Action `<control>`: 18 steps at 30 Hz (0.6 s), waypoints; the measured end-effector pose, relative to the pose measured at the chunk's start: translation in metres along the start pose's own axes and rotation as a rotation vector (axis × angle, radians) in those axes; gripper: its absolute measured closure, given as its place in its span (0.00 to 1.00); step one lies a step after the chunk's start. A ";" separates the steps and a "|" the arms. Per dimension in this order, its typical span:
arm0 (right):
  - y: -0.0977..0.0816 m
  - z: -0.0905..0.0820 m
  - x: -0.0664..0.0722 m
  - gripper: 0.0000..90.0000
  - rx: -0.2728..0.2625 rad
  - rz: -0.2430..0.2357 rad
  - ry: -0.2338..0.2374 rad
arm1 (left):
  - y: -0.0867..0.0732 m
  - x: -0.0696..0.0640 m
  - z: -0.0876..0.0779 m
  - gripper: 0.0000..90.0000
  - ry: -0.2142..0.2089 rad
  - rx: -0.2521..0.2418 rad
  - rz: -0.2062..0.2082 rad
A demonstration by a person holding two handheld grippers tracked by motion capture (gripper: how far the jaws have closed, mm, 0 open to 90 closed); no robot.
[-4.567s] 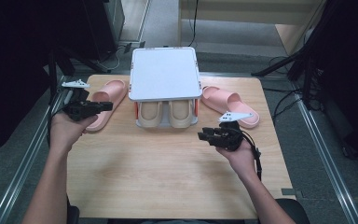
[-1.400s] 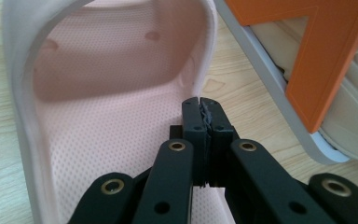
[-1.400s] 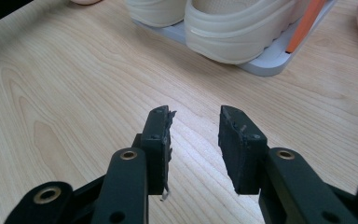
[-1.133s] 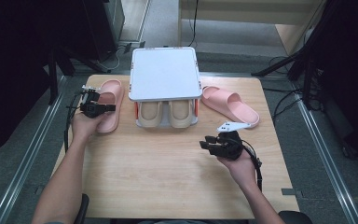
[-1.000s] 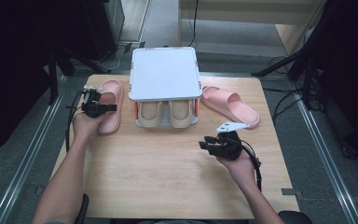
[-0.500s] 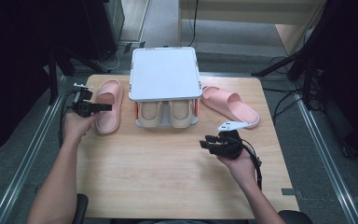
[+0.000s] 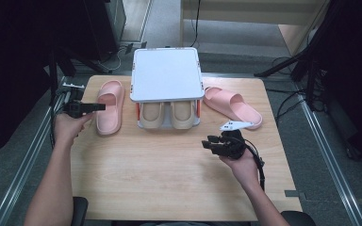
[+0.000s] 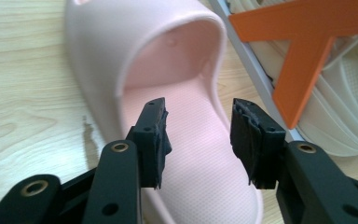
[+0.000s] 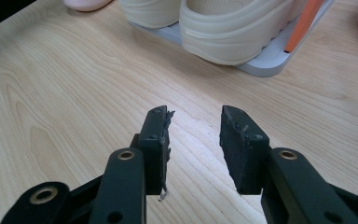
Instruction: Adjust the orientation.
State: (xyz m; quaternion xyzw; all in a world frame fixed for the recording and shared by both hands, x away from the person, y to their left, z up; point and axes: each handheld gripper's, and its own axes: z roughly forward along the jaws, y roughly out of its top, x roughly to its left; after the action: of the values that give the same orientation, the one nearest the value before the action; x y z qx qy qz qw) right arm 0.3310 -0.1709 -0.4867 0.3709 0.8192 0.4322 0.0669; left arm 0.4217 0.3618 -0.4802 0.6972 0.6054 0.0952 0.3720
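Black, and with its jaws apart on nothing, the left tool (image 7: 90, 108) hangs at the left side of the counter (image 7: 169, 188), its tips over the outer edge of the left slipper (image 7: 109, 106); those jaws have just been opening, and no thing is gripped between them. In the left gripper view the left tool (image 8: 200, 135) looks down into the pink slipper (image 8: 168, 60), whose strap arches just past the pads while the insole lies in the gap below them, untouched as far as can be told. That slipper lies flat on the wood just beside the rack (image 7: 167, 75), toe away from the person. The right tool (image 7: 212, 142) is held low over bare wood on the right, in front of the rack, its jaws also parted and empty; in the right gripper view the right tool (image 9: 196, 135) has only the wood grain between its pads. Past it stand two beige clogs (image 9: 233, 28) on the rack's lower shelf, beside an orange post (image 9: 303, 23). The right slipper (image 7: 233, 106) lies aslant on the counter right of the rack, well apart from the left one.
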 end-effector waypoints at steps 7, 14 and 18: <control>0.000 0.000 -0.002 0.70 -0.004 0.007 -0.002 | -0.004 0.013 0.002 0.58 0.022 -0.010 -0.019; -0.003 0.000 -0.002 0.69 0.004 0.011 -0.004 | -0.008 0.024 0.017 0.57 0.056 -0.004 -0.032; -0.005 -0.002 -0.003 0.69 0.005 0.023 -0.010 | -0.008 0.024 0.023 0.56 0.061 -0.022 -0.029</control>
State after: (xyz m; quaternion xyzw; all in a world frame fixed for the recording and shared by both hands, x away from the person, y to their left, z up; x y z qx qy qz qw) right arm 0.3295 -0.1754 -0.4899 0.3825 0.8157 0.4290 0.0653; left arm 0.4352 0.3747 -0.5090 0.6810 0.6253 0.1179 0.3623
